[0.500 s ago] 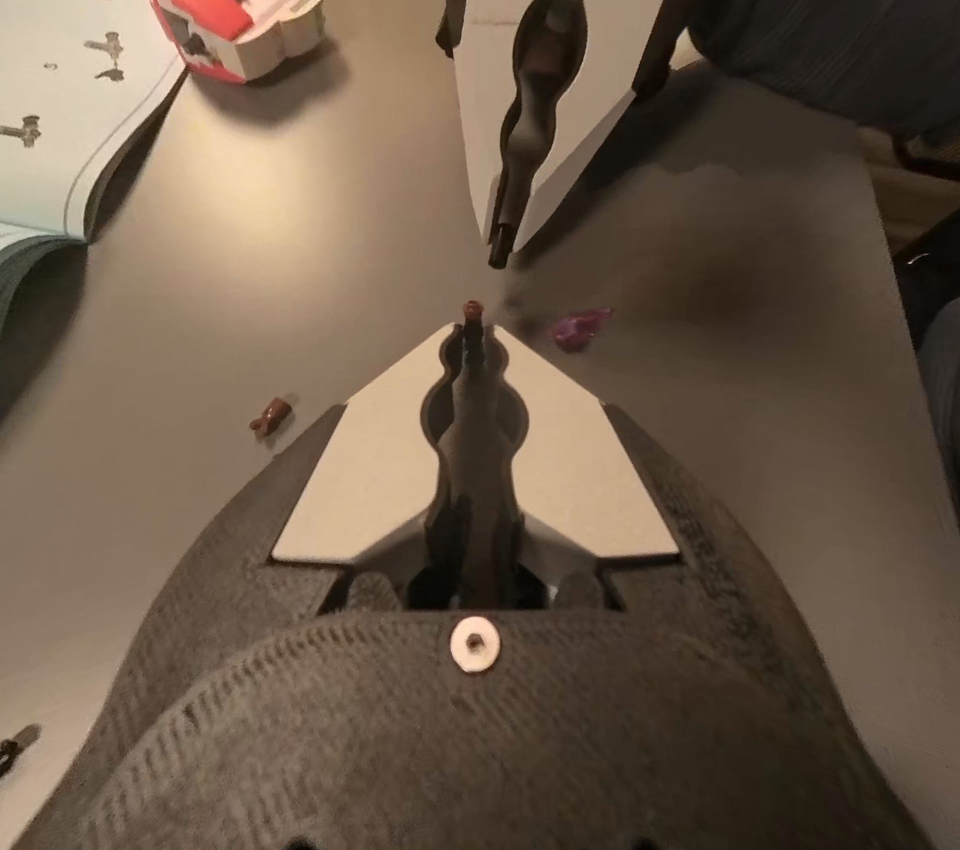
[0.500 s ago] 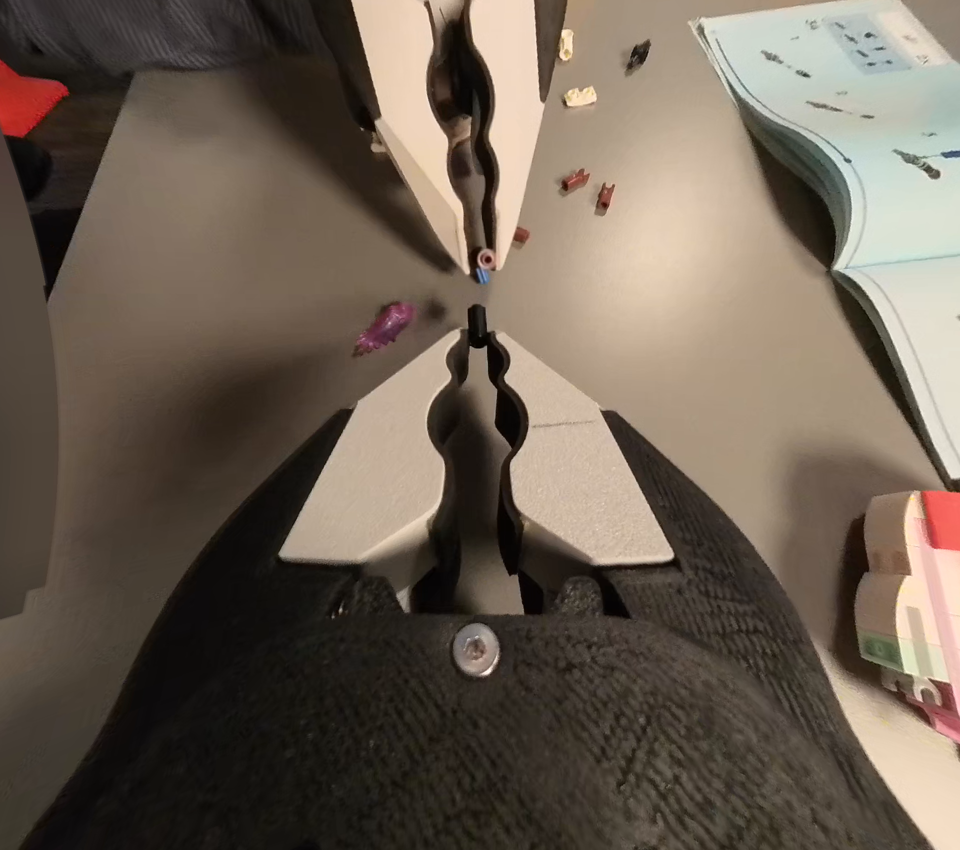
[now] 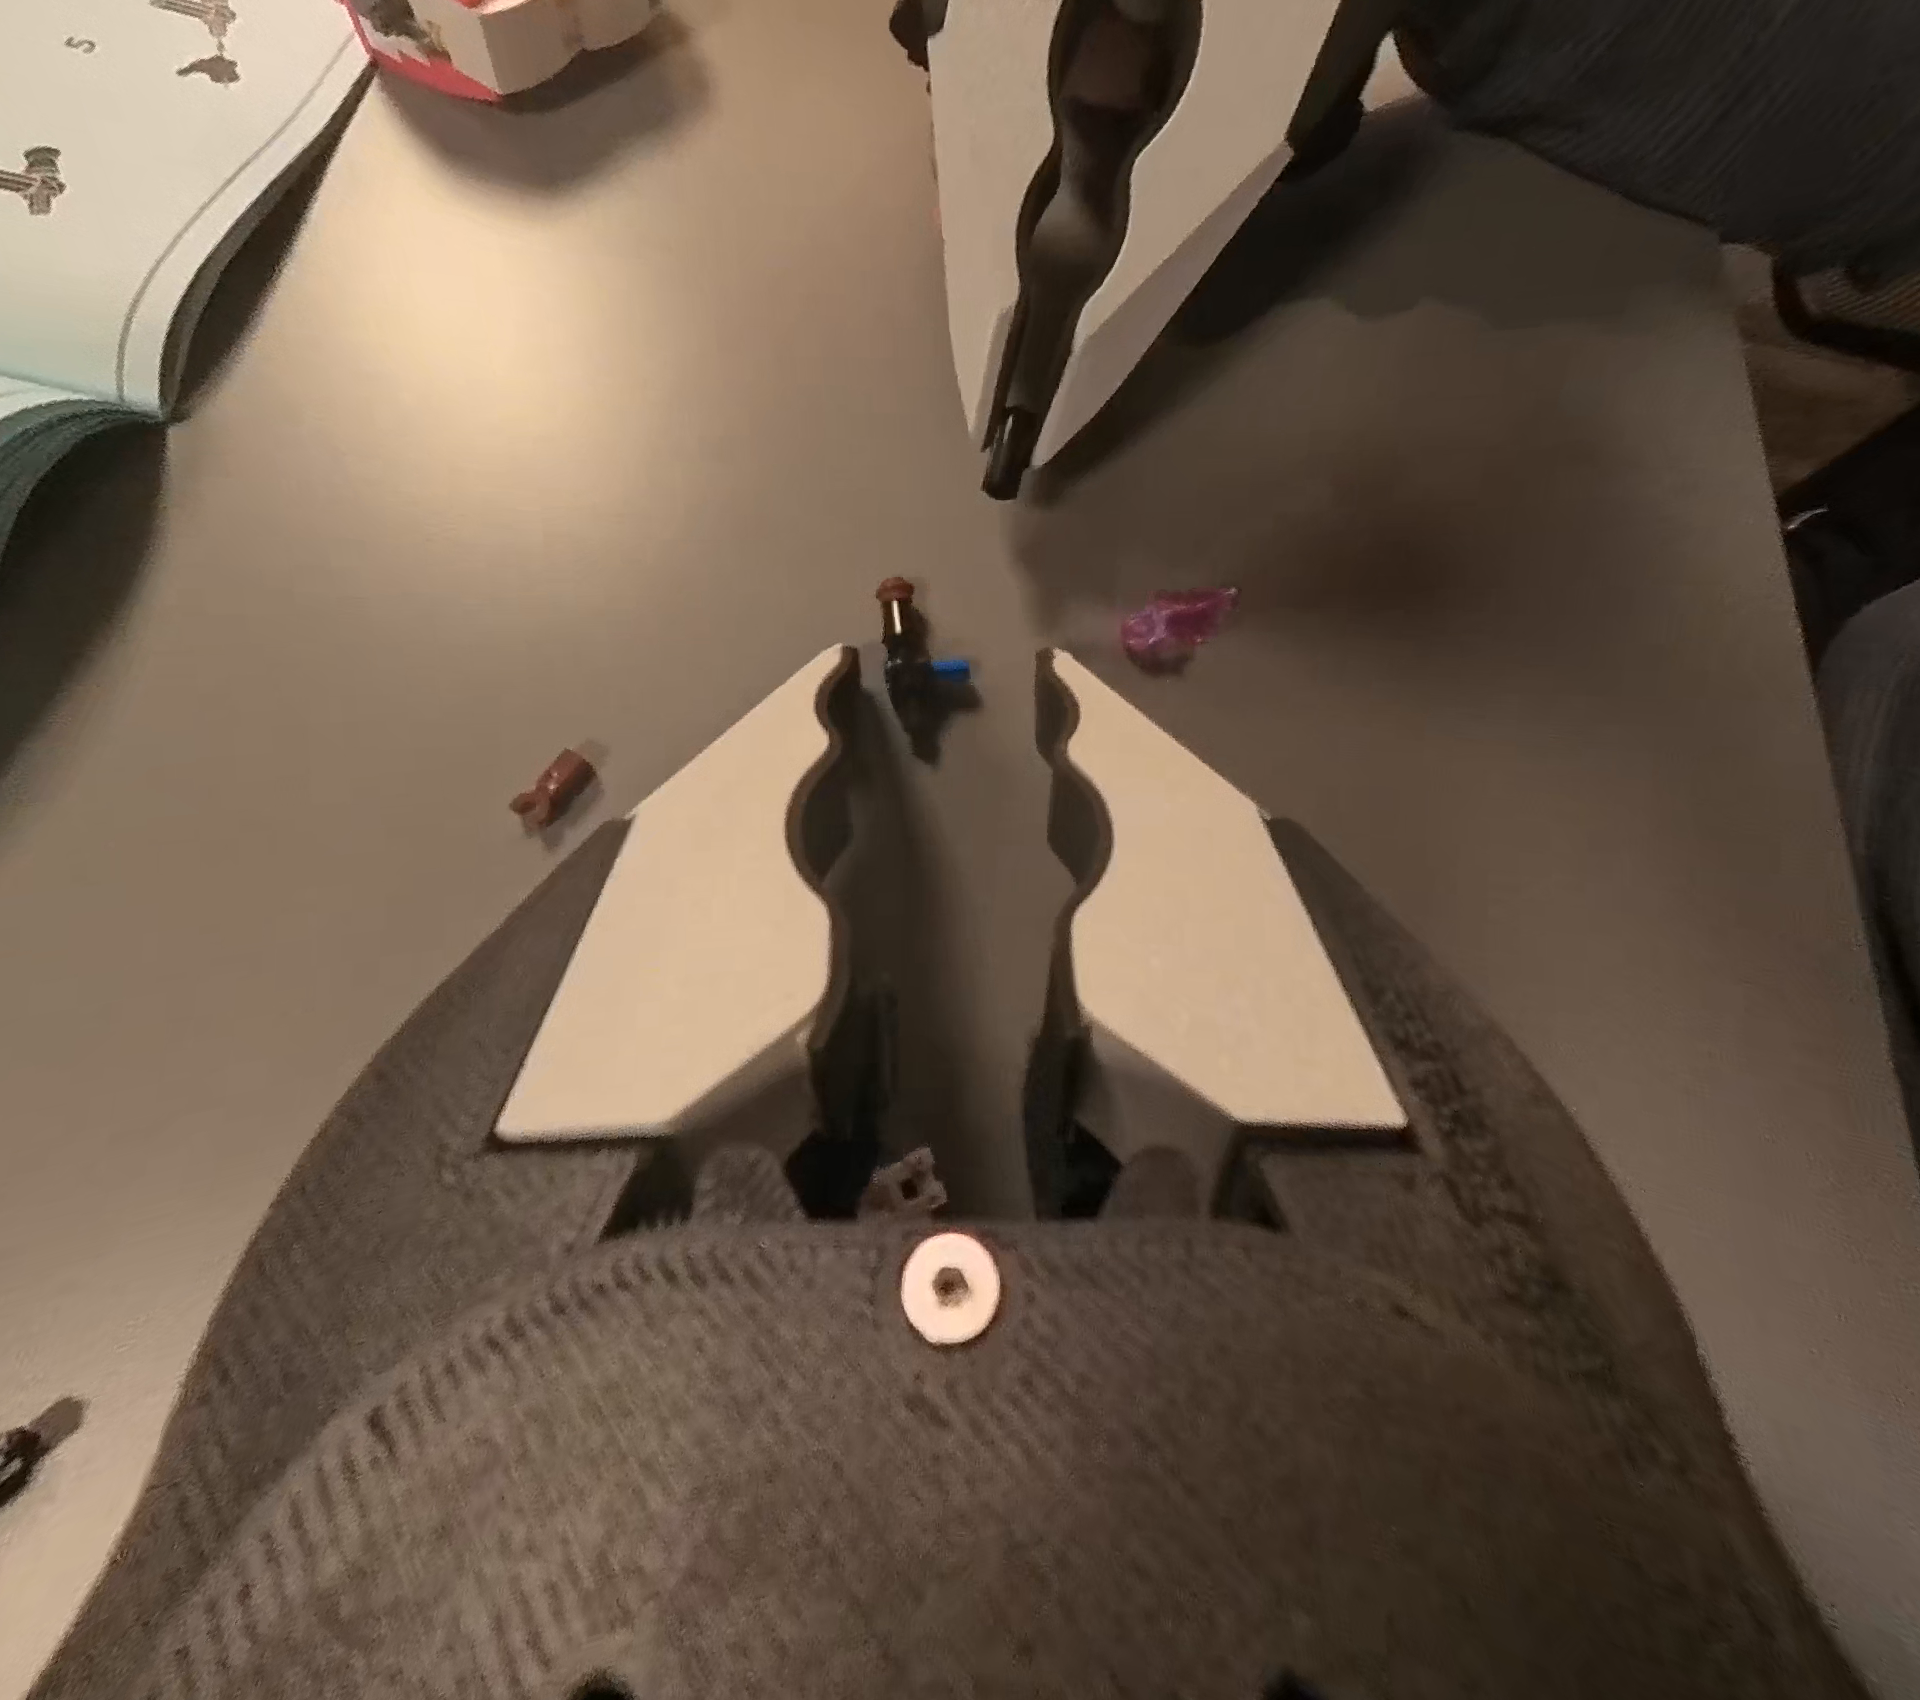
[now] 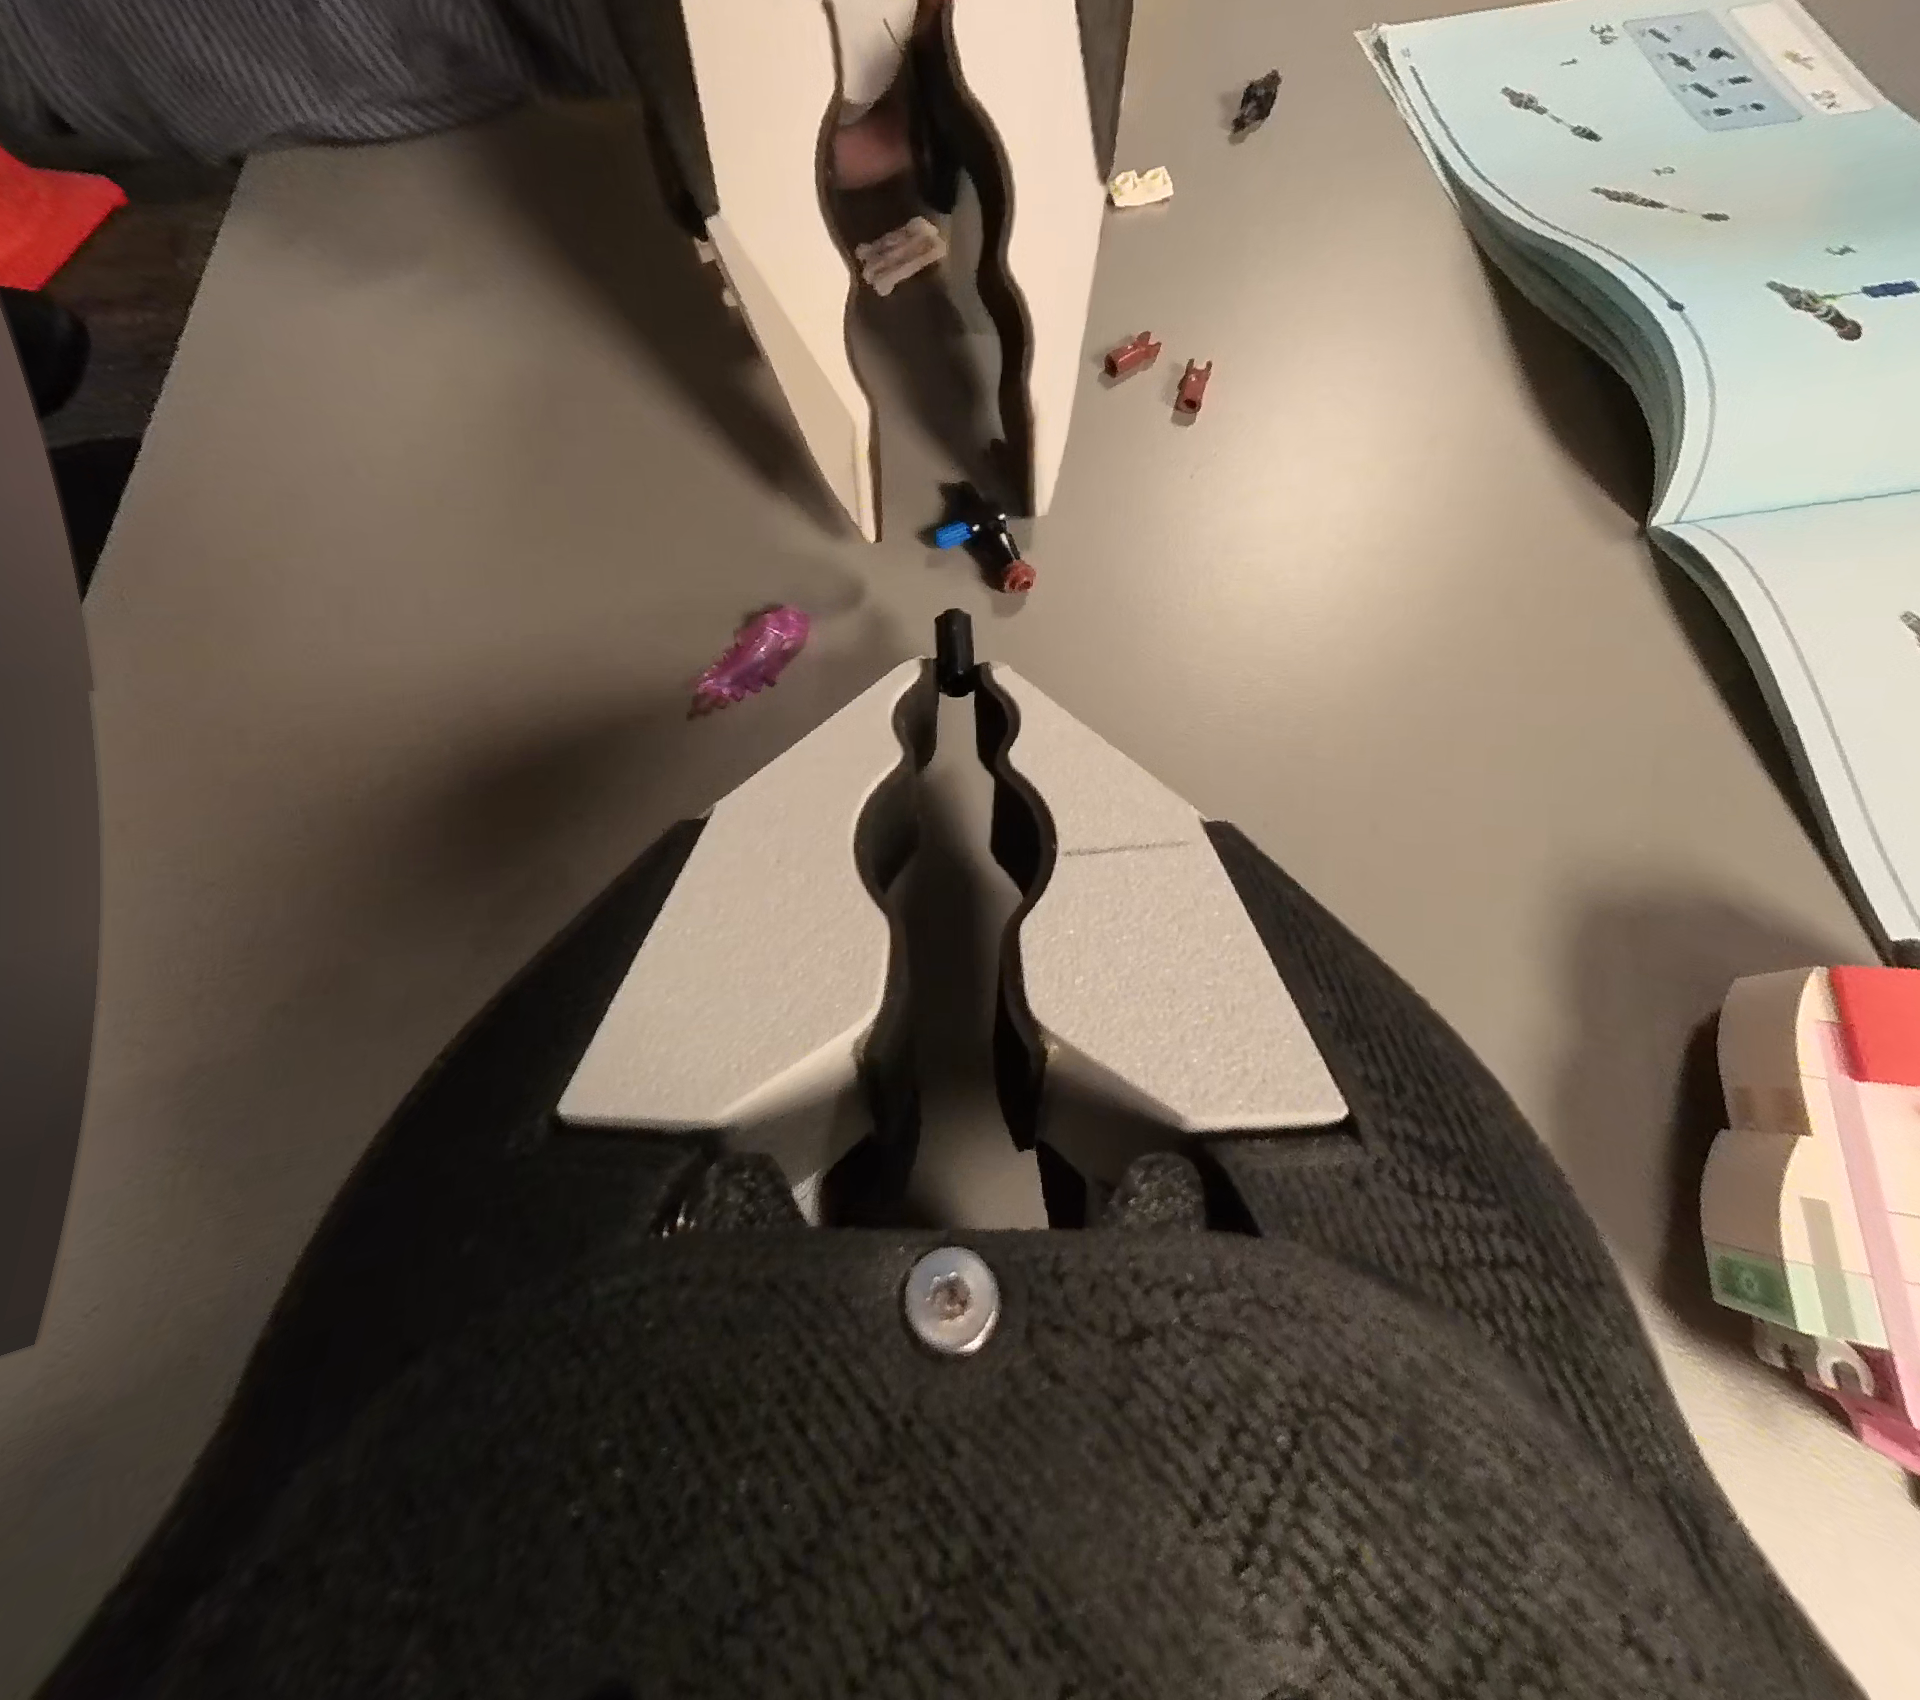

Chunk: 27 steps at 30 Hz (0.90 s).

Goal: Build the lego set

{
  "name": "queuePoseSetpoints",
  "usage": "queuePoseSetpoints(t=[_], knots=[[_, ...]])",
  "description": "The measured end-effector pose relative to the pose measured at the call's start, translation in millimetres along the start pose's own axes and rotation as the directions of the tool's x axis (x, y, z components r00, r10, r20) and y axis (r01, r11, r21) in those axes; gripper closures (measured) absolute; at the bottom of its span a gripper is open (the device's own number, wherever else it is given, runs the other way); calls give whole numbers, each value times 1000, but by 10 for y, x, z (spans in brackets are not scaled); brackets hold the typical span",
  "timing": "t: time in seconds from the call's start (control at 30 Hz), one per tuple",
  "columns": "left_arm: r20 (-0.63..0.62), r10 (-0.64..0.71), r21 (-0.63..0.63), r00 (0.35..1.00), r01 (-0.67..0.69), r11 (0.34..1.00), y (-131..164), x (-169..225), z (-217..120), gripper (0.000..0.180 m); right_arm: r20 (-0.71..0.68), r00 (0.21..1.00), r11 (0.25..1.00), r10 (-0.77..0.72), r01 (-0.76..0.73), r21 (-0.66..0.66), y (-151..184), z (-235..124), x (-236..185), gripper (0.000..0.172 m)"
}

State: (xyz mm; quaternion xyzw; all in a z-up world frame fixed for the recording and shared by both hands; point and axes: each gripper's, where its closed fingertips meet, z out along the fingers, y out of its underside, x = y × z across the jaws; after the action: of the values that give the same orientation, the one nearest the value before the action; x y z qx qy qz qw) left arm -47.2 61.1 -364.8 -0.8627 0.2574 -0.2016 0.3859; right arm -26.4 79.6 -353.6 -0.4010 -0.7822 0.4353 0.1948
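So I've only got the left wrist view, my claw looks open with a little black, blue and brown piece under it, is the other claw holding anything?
Observer: Yes, the right claw is shut on a small black peg that pokes out past its tips.
Operator: Anything behind my claw I can't see?
Observer: Beyond the left claw on the table, a cream brick lies near two brown clips.
Operator: And the pink model?
Observer: Its lower edge has a green tile, hidden from your side.
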Motion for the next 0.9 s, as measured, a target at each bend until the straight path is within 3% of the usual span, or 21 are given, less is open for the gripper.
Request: queuePoseSetpoints(t=[0.13, 0.27, 0.37, 0.47, 0.6, 0.7, 0.83, 0.9], knots=[[89, 14, 35, 996, -17, 999, -63, -126, -74, 137, -51, 999, 1000, -1, 0, -23, 38, -2, 77, 166], [268, -13, 217, 963, -48, 975, -360, -354, -377, 134, -96, 995, 994, 9, -19, -107, 157, 37, 123, 165], [461, -28, 382, 887, -169, 909, -637, -490, -751, 130, -97, 993, 993, 64, -72, -91, 144, 40, 141, 160], [648, -85, 506, 757, -344, 791, -835, -517, -1181, 125, -120, 989, 992, 92, -101, -78, 137, 29, 199, 132], [806, -154, 495, 572, -509, 704, -847, -429, -1503, 115, -188, 981, 997, 59, -49, 57, -76, -56, 315, 121], [851, -188, 471, 491, -554, 686, -783, -313, -1583, 112, -338, 941, 970, -12, 94, 226, -356, -224, 460, 123], [902, -189, 396, 388, -570, 720, -641, -229, -1631, 114, -597, 797, 872, -93, 354, 337, -607, -526, 545, 139], [909, -196, 383, 367, -555, 739, -575, -222, -1636, 115, -616, 770, 840, -166, 437, 321, -629, -522, 435, 154]])
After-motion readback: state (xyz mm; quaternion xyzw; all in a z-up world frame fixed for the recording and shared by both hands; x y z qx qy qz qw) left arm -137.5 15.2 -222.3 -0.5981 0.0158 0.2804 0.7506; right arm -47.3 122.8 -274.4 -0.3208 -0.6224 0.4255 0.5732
